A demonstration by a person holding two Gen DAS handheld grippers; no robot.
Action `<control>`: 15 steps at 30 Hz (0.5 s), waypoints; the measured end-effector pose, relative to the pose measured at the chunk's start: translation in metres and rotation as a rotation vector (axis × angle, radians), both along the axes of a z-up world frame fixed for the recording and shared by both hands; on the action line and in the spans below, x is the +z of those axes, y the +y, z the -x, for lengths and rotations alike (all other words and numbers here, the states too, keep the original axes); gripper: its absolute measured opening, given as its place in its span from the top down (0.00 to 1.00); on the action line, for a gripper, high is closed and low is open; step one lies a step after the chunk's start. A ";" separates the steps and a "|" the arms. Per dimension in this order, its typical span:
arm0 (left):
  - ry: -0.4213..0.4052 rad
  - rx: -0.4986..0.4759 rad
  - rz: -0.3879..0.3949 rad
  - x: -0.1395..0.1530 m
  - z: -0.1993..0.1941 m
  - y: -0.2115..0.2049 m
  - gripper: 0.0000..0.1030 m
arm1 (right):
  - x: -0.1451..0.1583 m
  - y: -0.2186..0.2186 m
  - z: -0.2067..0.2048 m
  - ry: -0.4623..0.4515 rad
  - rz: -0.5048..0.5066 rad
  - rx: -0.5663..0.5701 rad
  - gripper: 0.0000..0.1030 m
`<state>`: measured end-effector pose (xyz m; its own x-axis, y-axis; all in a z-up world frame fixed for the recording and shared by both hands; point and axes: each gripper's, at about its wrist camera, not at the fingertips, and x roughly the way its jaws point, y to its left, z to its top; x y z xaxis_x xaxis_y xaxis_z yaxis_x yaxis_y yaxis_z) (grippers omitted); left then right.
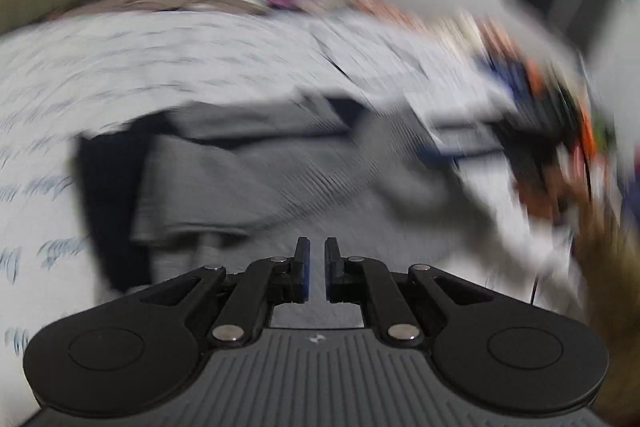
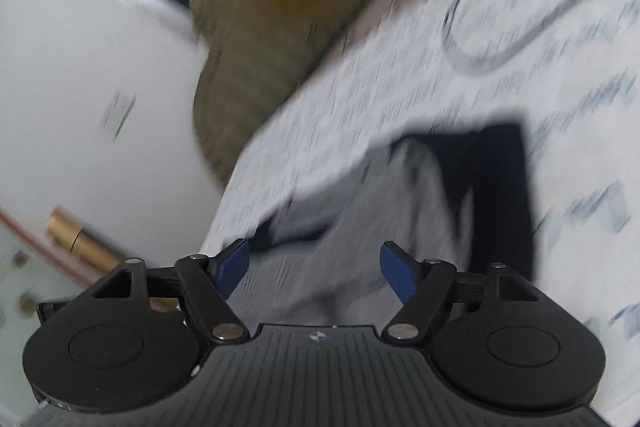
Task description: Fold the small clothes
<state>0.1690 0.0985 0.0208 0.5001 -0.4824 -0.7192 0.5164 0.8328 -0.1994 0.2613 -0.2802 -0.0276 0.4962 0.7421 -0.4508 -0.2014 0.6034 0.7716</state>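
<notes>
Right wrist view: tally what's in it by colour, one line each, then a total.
Grey: 1, the grey garment
Dark navy: 1, the dark garment
Olive: 1, the olive cushion
White, printed: 1, the bedsheet
Black: 1, the cable loop
Total: 5

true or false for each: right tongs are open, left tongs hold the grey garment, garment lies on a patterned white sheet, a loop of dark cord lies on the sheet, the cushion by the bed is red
1. The right tongs are open. True.
2. The left tongs hold the grey garment. False: they are shut with no cloth between them.
3. The garment lies on a patterned white sheet. True.
4. A loop of dark cord lies on the sheet. True.
5. The cushion is red. False: it is olive brown.
</notes>
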 end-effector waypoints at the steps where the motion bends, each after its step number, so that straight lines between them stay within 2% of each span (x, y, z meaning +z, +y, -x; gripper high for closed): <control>1: -0.026 -0.041 -0.081 -0.005 0.002 -0.015 0.93 | -0.003 0.007 -0.004 0.017 0.027 0.010 0.26; 2: -0.045 -0.072 -0.152 -0.012 0.000 -0.029 0.93 | -0.006 0.011 -0.009 0.024 0.047 0.019 0.26; 3: -0.049 -0.084 -0.192 -0.017 -0.005 -0.037 0.93 | -0.010 0.014 -0.016 0.029 0.050 0.028 0.26; 6: -0.056 -0.036 -0.257 -0.029 -0.032 -0.044 0.93 | -0.013 0.021 -0.039 0.045 0.041 0.024 0.26; 9: -0.135 0.107 -0.285 -0.026 -0.065 -0.033 0.93 | -0.005 0.022 -0.056 -0.007 0.027 -0.014 0.26; 12: -0.233 0.296 -0.296 -0.017 -0.098 -0.020 0.93 | 0.008 0.019 -0.076 -0.096 0.012 -0.089 0.24; 15: -0.284 0.460 -0.397 -0.013 -0.122 -0.012 0.93 | 0.013 0.016 -0.091 -0.136 0.078 -0.201 0.23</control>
